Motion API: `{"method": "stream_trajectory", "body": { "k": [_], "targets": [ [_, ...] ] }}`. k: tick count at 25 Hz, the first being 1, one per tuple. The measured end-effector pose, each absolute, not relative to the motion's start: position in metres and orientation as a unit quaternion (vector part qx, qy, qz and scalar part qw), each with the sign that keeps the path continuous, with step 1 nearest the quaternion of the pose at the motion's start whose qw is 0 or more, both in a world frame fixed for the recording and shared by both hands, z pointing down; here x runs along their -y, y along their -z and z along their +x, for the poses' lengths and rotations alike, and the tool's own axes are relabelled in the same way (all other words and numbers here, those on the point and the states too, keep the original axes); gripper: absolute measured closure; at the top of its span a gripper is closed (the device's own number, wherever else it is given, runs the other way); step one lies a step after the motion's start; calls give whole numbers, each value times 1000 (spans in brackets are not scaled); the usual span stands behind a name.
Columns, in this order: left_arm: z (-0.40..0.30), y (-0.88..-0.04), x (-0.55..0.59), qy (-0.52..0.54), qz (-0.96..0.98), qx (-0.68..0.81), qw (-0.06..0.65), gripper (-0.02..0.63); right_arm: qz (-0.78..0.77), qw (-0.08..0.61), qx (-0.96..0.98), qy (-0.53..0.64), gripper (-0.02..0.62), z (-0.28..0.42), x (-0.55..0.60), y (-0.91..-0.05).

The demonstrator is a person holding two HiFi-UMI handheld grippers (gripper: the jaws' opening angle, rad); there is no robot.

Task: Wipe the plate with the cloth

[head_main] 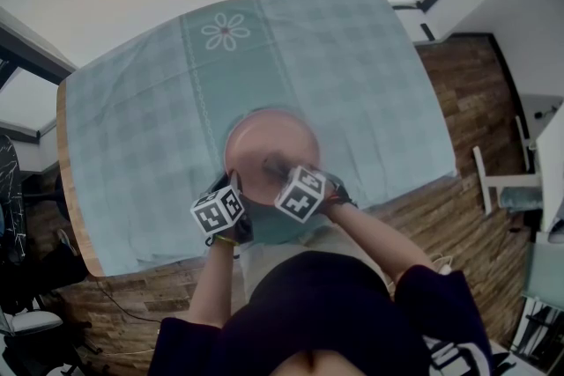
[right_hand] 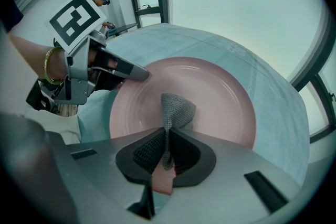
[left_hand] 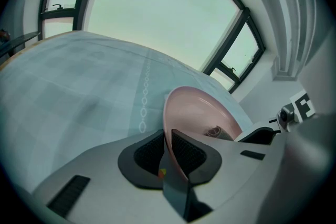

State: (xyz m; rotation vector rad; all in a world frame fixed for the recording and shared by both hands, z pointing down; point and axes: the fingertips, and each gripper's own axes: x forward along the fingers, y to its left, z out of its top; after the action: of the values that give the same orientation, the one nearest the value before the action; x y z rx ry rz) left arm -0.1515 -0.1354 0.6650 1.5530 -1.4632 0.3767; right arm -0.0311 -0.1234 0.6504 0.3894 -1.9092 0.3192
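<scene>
The pink plate [head_main: 269,141] sat on the bench [head_main: 69,207], on the near middle of its pale green checked tablecloth [head_main: 352,57] and directly in front of the person. The left hand-held gripper [left_hand: 168,140] was closed on the plate's near-left rim, one jaw over the inner face and the other under it. In its own view the plate [left_hand: 202,113] looked tipped up at that edge, probably to steady it and turn its face toward the wiping side. The right hand-held gripper [right_hand: 167,148] came in over the plate's near edge, its jaws shut on a fold of grey knitted cloth [right_hand: 177,108]. The free end of the cloth bunched forward and pressed onto the plate's inner surface [right_hand: 210,92], just short of its centre. That grip left a soft wad ahead of the jaws, so fabric and not hard fingers met the glaze. The left hand-held gripper's tip [right_hand: 131,73] showed at the plate's far-left rim in that view, well apart from the cloth, which kept it clear of the wiping path. Wiping appeared to be under way, and I judged that most of the plate's surface was not yet covered.
</scene>
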Motion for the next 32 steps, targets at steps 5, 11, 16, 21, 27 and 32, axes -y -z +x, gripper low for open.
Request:
{"method": "stream_trajectory", "body": {
  "k": [5,11,16,21,27,32],
  "targets": [
    [-151,-664,136,-153,633,598,466,552,149,547,812,-135,563,-41,113,-650],
    [-150,-664,137,-150,635,598,466,552,134,547,815,-136,563,-51,100,-649],
    [-150,-663,137,-150,636,598,464,552,125,545,818,-135,563,-57,92,-648],
    [-150,-663,137,-148,634,601,463,552,121,543,820,-134,563,-60,85,-647],
    [-150,-661,134,-149,639,601,455,552,135,520,832,-138,563,-59,84,-637],
    [-150,-656,126,-138,639,608,451,541,179,483,842,-161,563,-49,92,-623]
  ]
}}
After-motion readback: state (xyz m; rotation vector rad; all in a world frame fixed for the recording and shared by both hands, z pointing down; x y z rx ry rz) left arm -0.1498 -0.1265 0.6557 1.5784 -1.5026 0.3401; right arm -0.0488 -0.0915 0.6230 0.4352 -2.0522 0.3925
